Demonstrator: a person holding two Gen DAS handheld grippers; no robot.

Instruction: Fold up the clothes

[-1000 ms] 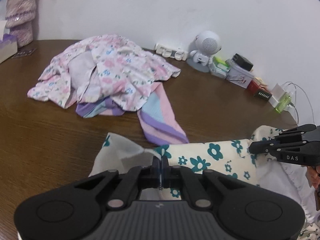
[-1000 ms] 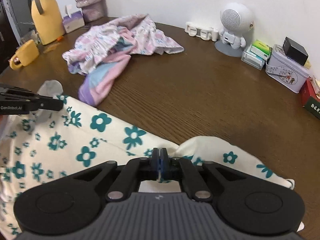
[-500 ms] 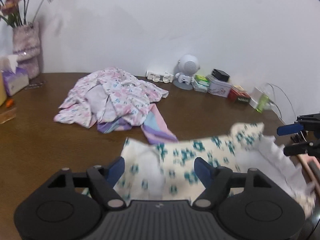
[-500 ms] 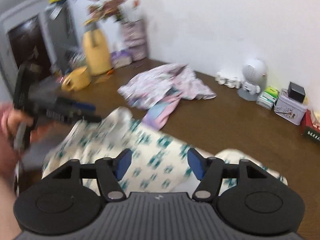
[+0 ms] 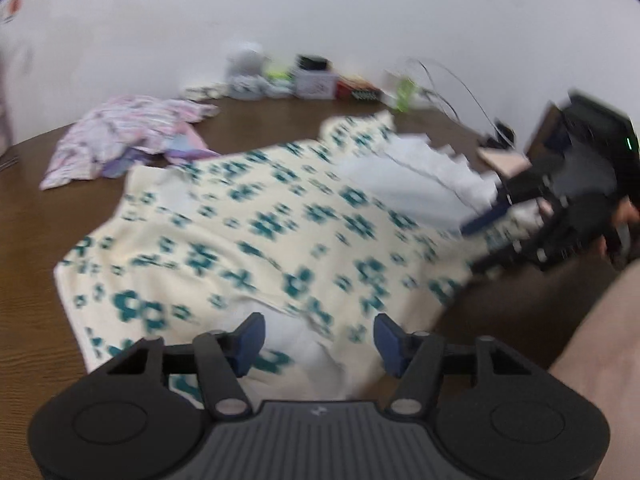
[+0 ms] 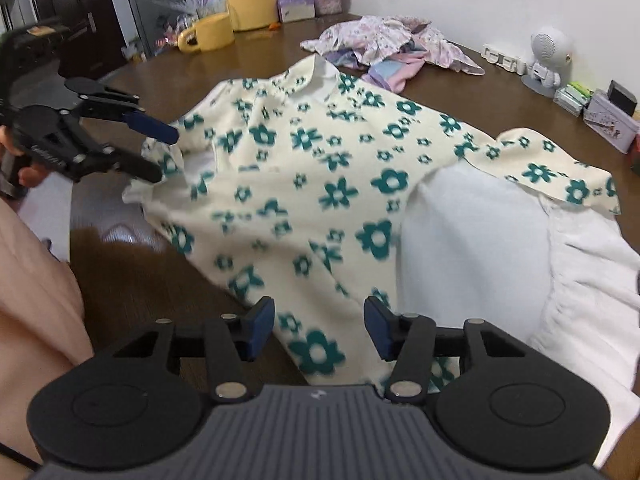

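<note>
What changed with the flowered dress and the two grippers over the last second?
Both grippers let go: the left gripper and right gripper, each shut on the flowered dress before, opened, have just been closing partway, and pulled back. The dress now lies spread on the table. The pink clothes pile stayed put.

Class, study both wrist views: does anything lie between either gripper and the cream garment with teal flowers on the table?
Nothing visible does. The left gripper and right gripper both hang open directly over the floral garment; the pink clothes pile lies apart, farther back on the table.
</note>
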